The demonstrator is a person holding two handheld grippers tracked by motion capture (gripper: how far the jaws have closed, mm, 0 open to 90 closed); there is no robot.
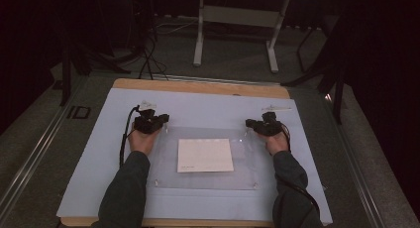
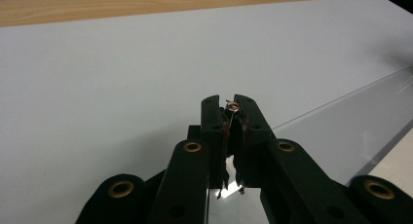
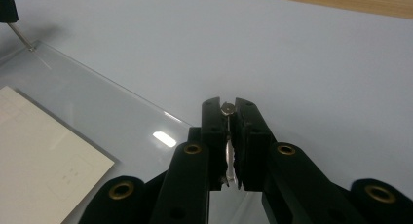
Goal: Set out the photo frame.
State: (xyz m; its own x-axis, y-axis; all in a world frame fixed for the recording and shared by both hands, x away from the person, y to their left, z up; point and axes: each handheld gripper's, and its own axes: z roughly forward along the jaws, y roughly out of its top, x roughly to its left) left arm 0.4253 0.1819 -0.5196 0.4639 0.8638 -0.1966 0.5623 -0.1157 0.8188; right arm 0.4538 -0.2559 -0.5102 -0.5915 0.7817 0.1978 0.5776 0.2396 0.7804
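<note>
Clamping a small silver metal pin (image 2: pixel 234 107), the left claw (image 1: pixel 161 120) is held at a clear acrylic sheet (image 1: pixel 205 181)'s far corner; the right claw (image 1: pixel 251 124), clenched on a matching screw (image 3: pixel 227 107), mirrors it, seemingly for fastening; white paper (image 1: pixel 205 155) lies between.

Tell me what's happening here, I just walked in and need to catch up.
A person at a table holds a gripper in each hand. The left gripper and the right gripper sit at the far corners of a clear plastic sheet covering a white card. Each gripper is shut on a thin metal pin. The sheet lies flat on a pale blue mat.
</note>
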